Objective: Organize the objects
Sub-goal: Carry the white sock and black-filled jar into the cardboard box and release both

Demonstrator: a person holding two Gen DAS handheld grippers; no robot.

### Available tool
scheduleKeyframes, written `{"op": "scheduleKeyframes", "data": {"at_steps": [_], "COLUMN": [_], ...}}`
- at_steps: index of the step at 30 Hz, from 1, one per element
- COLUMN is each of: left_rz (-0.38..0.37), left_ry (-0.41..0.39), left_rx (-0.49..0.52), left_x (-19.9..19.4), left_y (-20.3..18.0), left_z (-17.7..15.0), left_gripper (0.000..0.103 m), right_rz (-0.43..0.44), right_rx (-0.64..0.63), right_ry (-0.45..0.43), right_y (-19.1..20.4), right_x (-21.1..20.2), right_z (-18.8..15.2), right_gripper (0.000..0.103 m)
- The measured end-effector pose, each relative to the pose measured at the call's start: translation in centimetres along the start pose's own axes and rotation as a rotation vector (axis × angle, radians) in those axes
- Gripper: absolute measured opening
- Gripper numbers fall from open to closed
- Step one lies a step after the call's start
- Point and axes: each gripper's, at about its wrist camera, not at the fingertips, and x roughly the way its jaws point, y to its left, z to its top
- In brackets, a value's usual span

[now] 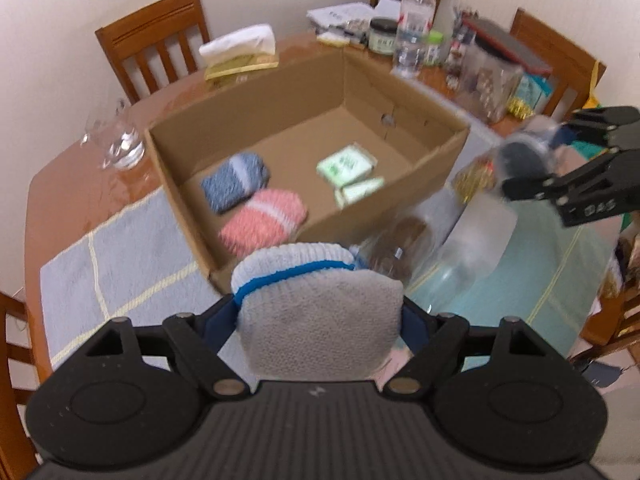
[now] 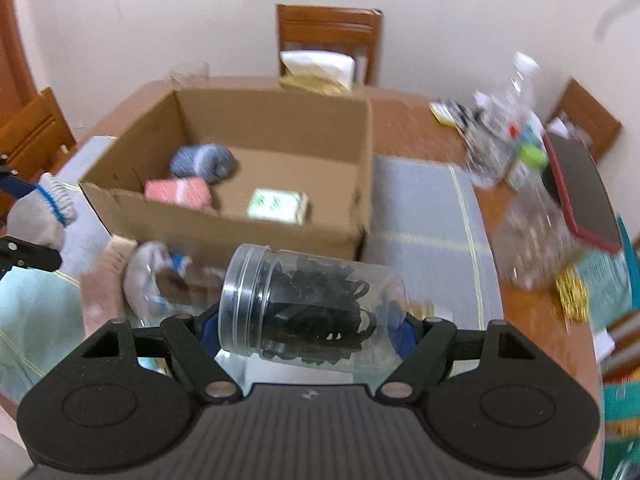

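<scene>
My left gripper (image 1: 320,308) is shut on a grey sock roll (image 1: 320,336) with a white cuff and a blue stripe, held above the near corner of an open cardboard box (image 1: 432,172). Inside the box lie a blue sock roll (image 1: 234,182), a pink sock roll (image 1: 262,222) and two green packs (image 1: 346,164). My right gripper (image 2: 308,328) is shut on a clear plastic jar (image 2: 312,300) of black bands, lying sideways between the fingers, in front of the box (image 2: 224,232). The left wrist view shows the right gripper (image 1: 556,156) at the right; the left gripper (image 2: 20,220) appears at the right wrist view's left edge.
A wine glass (image 1: 116,140) stands left of the box, a tissue box (image 1: 240,52) behind it. A water bottle (image 1: 414,24), jars and a red-lidded clear container (image 1: 492,76) crowd the far right. A frosted bottle (image 1: 476,240) and a brown-filled jar (image 1: 400,248) lie near the box. Wooden chairs ring the table.
</scene>
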Motion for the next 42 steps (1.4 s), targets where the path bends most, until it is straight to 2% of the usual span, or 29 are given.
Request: {"op": "scheduleKeyframes", "data": {"at_steps": [4, 8, 13, 15, 17, 18, 22, 32, 37, 42], "left_rz": [-0.023, 0.006, 0.007, 0.011, 0.015, 0.016, 0.014, 0.021, 0.06, 0.066], "left_ry": [-0.046, -0.088, -0.111, -0.113, -0.109, -0.106, -0.069, 0.008, -0.024, -0.08], "left_rx": [-0.015, -0.023, -0.053, -0.056, -0.06, -0.061, -0.084, -0.106, -0.152, -0.15], "left_x": [-0.5, 0.2, 2.0, 2.9, 3.9, 4.5, 7.3, 13.3, 13.0, 10.4], "left_y": [0.3, 1.0, 1.9, 1.9, 1.9, 1.9, 2.1, 1.5, 1.5, 1.4], "left_z": [2.7, 6.0, 10.0, 11.3, 12.3, 12.8, 14.3, 16.7, 17.0, 16.8], "left_gripper": [0.082, 0.082, 0.082, 0.082, 0.082, 0.082, 0.082, 0.083, 0.092, 0.094], "right_rz": [0.018, 0.033, 0.037, 0.045, 0.057, 0.062, 0.073, 0.012, -0.011, -0.01], "right_rx": [-0.047, -0.079, -0.097, -0.093, -0.087, -0.084, -0.068, -0.03, -0.005, 0.023], "right_ry": [-0.046, -0.078, -0.092, -0.099, -0.109, -0.12, -0.127, -0.088, -0.058, -0.019], "right_y": [0.5, 0.8, 0.9, 0.8, 0.7, 0.6, 0.2, -1.5, -2.5, -3.4], "right_x": [0.0, 0.7, 2.1, 2.5, 2.6, 2.5, 2.3, 1.9, 1.9, 2.1], "right_z": [2.7, 4.9, 6.9, 7.5, 8.0, 8.1, 8.1, 5.9, 4.4, 2.9], "right_gripper": [0.082, 0.082, 0.082, 0.086, 0.099, 0.102, 0.103, 0.103, 0.103, 0.103]}}
